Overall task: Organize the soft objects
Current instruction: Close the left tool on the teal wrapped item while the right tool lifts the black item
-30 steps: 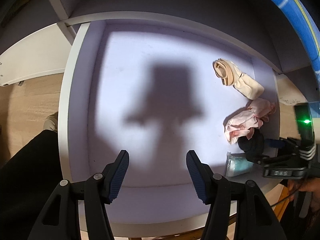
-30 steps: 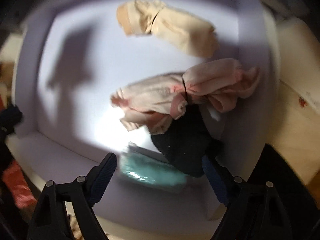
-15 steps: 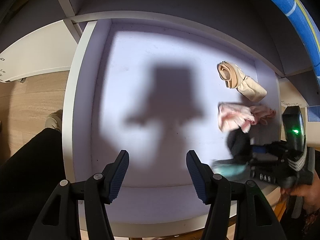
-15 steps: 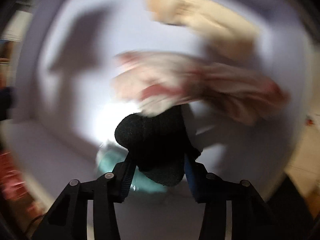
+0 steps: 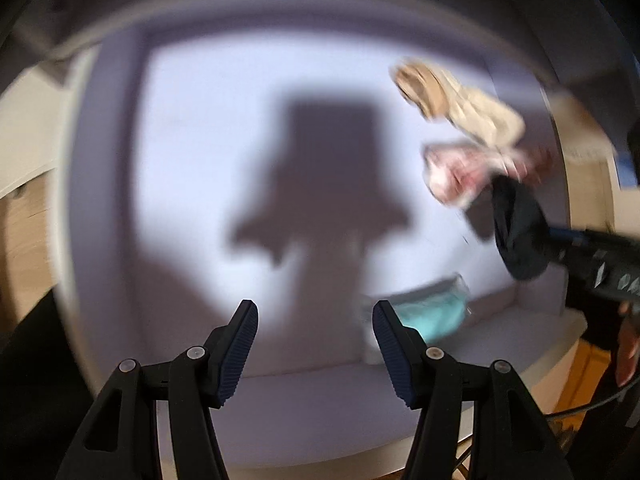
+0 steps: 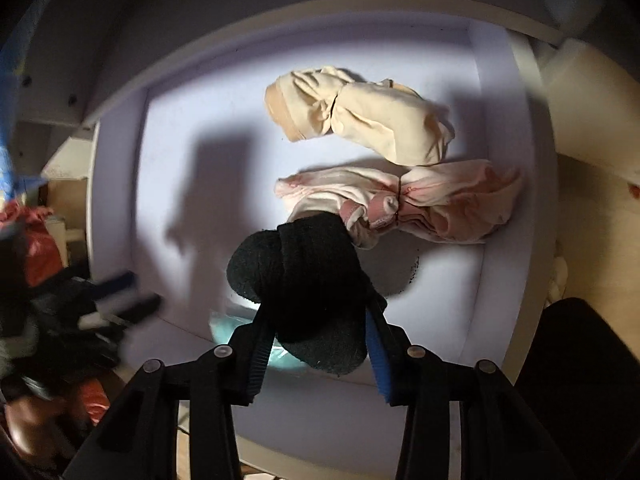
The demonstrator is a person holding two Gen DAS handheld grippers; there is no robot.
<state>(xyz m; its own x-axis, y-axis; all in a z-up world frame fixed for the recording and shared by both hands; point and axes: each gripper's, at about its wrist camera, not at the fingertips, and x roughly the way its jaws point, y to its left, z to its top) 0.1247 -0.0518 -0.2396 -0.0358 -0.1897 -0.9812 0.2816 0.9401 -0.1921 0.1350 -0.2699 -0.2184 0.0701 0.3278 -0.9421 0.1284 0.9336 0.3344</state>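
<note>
The white drawer (image 6: pixel 116 208) holds a cream sock bundle (image 6: pixel 360 120), a pink sock bundle (image 6: pixel 404 208) just beside it, and a teal packet (image 5: pixel 432 312) near the front wall, half hidden. The right gripper (image 6: pixel 316 344) is closing on a black sock bundle (image 6: pixel 304 280), lifted above the drawer floor. The left gripper (image 5: pixel 316 344) hovers part-open, empty; its view is blurred.

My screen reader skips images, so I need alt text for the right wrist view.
The right gripper is closing its fingers on a black fuzzy sock bundle, lifted above the floor of a white drawer. Behind it lie a pink sock bundle and a cream sock bundle; a teal plastic packet peeks out underneath.
</note>
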